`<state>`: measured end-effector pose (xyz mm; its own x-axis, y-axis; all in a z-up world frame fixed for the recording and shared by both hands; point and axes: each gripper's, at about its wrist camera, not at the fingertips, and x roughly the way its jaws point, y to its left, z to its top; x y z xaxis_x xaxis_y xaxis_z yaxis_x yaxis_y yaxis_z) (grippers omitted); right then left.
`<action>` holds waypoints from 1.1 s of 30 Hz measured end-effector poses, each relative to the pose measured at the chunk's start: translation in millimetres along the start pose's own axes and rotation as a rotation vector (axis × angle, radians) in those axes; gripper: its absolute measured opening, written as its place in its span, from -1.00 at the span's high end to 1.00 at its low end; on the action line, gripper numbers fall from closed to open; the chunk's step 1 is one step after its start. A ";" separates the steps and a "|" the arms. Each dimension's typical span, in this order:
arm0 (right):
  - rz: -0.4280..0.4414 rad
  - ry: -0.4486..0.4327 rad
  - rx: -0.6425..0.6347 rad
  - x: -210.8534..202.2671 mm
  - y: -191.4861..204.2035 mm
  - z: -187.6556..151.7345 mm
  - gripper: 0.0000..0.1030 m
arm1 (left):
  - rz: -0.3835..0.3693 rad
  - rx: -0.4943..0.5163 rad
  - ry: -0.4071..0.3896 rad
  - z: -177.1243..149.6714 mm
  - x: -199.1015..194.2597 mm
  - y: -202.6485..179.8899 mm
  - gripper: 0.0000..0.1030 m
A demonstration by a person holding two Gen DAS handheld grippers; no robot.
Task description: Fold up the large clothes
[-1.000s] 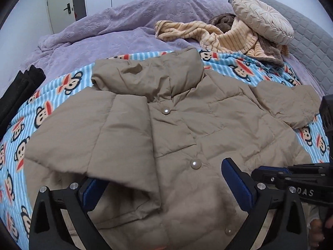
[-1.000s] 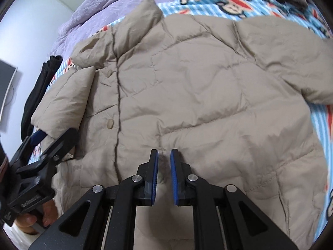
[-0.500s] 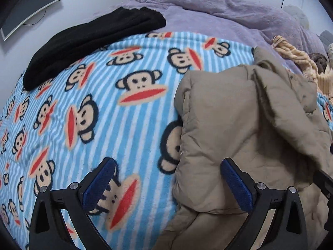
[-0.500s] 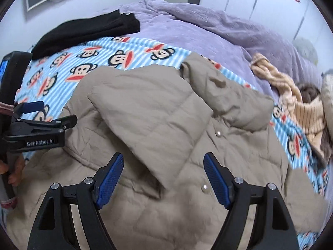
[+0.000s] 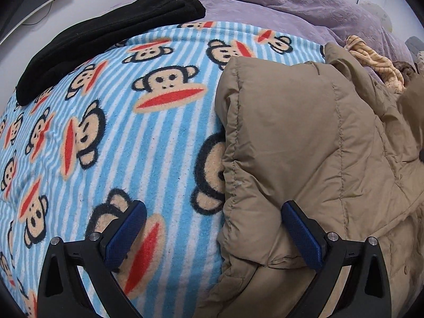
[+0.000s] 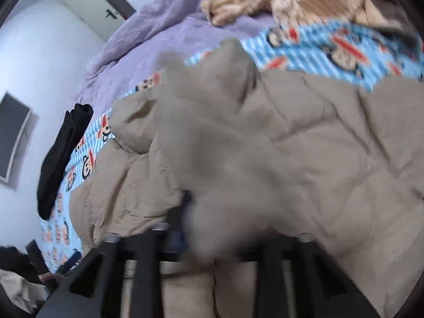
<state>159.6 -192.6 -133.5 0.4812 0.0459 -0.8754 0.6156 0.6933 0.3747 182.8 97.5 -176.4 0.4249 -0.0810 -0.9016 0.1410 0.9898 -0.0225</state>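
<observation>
Here the left gripper (image 5: 212, 234) hangs released over the jacket's (image 5: 304, 145) left edge on the monkey blanket (image 5: 106, 132); the right gripper's (image 6: 209, 238) jaws are blurred, cannot tell.

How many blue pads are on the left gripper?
2. One blue pad is on the left, over the monkey blanket. The second blue pad is on the right, over the tan puffer jacket. Neither is hidden in this view.

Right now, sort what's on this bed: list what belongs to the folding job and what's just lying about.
Belongs to the job:
tan puffer jacket
left gripper, open beside it

Just lying about:
black garment
monkey-print blanket
purple bedspread
striped beige cloth
</observation>
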 end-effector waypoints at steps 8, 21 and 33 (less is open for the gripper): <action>0.027 0.062 0.118 0.6 -41.4 -26.2 0.63 | -0.023 0.006 0.007 9.3 -12.4 -0.1 -0.98; -0.197 -0.090 -0.133 -46.7 -31.2 -20.3 0.42 | -0.028 0.038 -0.021 32.8 2.2 -31.5 -0.98; -0.192 -0.001 -0.113 -15.7 -47.0 -12.4 0.41 | 0.053 0.104 0.029 26.3 2.6 -51.7 -0.98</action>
<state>115.4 -217.0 -141.2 0.3629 -0.0955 -0.9269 0.6224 0.7651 0.1649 200.1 43.0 -166.3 0.4084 -0.0238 -0.9125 0.2119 0.9748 0.0694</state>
